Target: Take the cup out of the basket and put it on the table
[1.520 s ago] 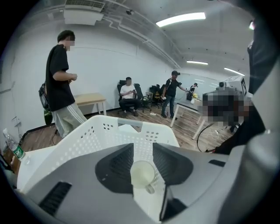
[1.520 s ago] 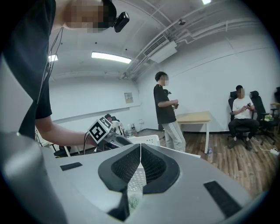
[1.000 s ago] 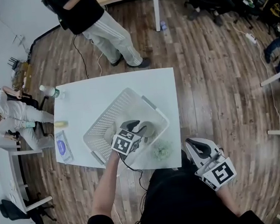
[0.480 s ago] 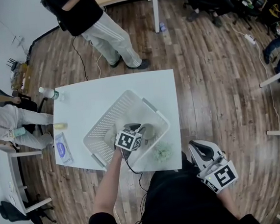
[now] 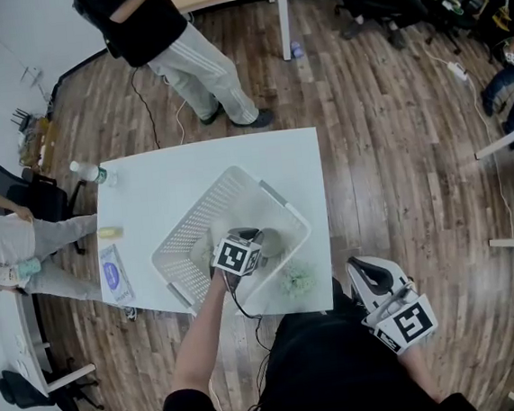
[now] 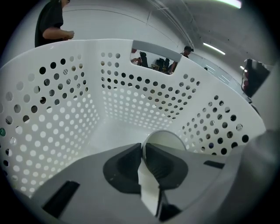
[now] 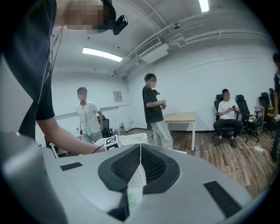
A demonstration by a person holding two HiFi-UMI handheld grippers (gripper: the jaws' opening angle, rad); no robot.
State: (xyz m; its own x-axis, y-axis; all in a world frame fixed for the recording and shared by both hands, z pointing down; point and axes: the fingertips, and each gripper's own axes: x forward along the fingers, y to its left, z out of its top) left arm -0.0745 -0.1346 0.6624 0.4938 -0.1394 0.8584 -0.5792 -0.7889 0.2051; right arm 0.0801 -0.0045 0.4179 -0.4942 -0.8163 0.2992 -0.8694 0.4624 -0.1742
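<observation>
Cup (image 6: 165,139) just clamped by left claw (image 6: 142,151); head view hides grip.

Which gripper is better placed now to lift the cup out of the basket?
Left. The left gripper is inside the basket, and its jaws have just been closing on the cup rim. The right gripper is shut, empty, off the table.
</observation>
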